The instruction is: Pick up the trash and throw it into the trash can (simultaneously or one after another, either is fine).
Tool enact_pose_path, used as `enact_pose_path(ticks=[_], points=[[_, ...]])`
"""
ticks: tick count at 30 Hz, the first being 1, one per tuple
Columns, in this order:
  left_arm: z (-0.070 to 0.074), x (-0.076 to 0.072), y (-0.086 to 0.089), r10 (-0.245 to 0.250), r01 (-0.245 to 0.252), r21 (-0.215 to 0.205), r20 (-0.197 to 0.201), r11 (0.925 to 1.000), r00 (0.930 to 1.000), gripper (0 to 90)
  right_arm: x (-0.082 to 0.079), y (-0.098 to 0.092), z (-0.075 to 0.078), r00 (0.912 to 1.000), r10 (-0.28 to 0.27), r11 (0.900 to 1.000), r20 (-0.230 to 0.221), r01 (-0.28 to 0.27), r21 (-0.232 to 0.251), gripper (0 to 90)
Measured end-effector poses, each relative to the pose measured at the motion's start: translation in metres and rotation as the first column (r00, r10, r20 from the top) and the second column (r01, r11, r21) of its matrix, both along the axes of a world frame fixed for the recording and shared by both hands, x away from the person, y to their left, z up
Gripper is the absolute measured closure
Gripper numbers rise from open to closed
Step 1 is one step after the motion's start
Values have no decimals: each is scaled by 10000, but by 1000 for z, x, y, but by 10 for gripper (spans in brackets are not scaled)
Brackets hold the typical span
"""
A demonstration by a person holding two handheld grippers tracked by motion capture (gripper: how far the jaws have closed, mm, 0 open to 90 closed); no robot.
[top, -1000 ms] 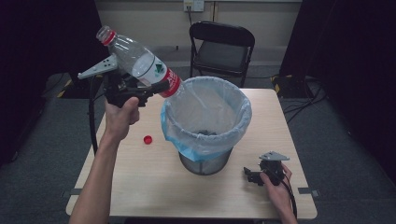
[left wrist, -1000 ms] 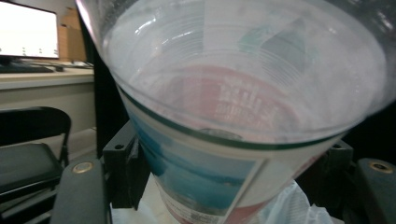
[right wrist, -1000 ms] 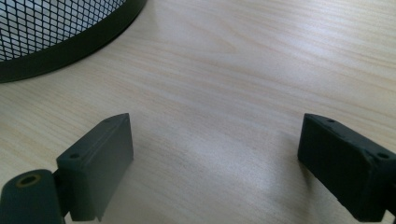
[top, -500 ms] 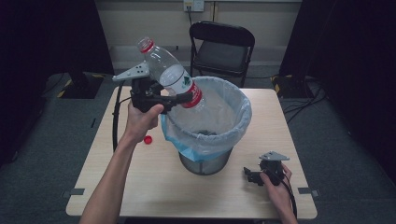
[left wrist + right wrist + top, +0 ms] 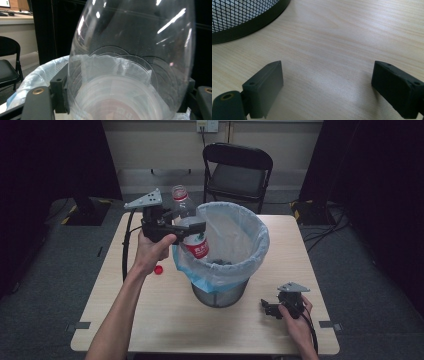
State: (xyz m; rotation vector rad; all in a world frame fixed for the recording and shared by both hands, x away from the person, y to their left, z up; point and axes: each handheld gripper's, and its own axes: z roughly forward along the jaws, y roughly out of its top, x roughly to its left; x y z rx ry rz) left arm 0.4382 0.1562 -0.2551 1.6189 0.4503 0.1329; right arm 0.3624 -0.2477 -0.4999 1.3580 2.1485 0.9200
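Bottle (image 5: 189, 227) between the jaws of the left gripper (image 5: 196, 226), neck up and labelled end down inside the bin (image 5: 220, 292) rim, jaws just opening yet flanking its clear wall too closely to tell whether contact remains. Tipped neck-up-left beside the bin a second ago, now nearly upright over the liner. Right gripper (image 5: 268, 308) released on the table (image 5: 150, 320), nothing between its jaws.

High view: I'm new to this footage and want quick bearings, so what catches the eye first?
A clear plastic bottle with a red label, tipped over the near-left rim of the lined mesh bin mid-table, between the jaws of the left gripper, which have just been opening. A red cap lies left of the bin; the right gripper rests open at the table's near right.
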Motion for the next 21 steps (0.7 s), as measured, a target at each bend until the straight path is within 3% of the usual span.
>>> enact_pose_path(ticks=[12,16,21], points=[[-1,1,2,5,-6,68,72,10000,10000,216,0,0,0,10000,-1,10000,1,1,1,95],[0,0,7,261,-260,111,-11,9996,9997,225,0,0,0,10000,-1,10000,-1,1,3,95],[-2,-2,24,831,-835,210,164,9963,9964,233,0,0,0,10000,9,10000,21,-9,-11,95]])
